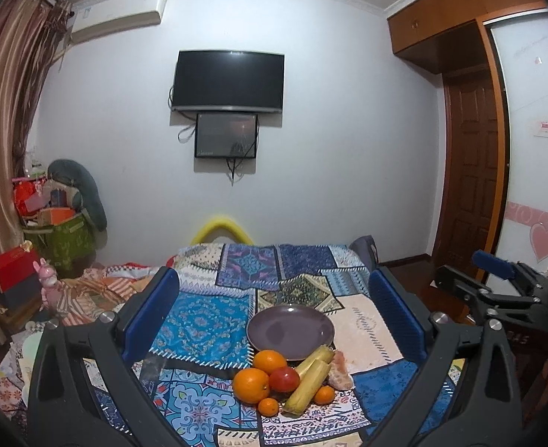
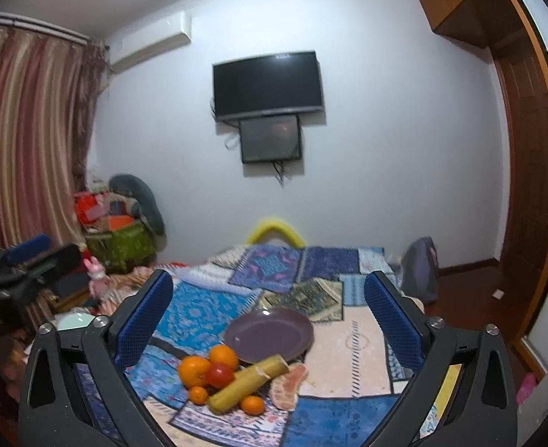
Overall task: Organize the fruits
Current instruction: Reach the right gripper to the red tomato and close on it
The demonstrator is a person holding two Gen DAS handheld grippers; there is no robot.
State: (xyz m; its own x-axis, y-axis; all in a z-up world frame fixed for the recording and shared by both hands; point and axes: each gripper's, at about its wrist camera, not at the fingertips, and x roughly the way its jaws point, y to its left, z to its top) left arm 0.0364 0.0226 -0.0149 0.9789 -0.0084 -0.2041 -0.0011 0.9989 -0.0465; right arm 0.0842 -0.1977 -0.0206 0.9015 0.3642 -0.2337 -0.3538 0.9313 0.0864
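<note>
A patchwork cloth [image 1: 207,320] covers the counter, its near edge cut off. An empty purple plate [image 1: 290,329] touches the fruit pile [image 1: 285,380] nearer the cameras. Left gripper [image 1: 274,316] and right gripper [image 2: 268,320] hover, jaws wide, holding nothing. No legible writing.

No readable text, wall sticker [image 1: 545,127] lettering too small

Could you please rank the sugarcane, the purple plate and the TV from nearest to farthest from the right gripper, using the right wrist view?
1. Sugarcane: just ahead of the right gripper, among the fruit.
2. Plate: behind the fruit.
3. TV: on the far wall.
</note>
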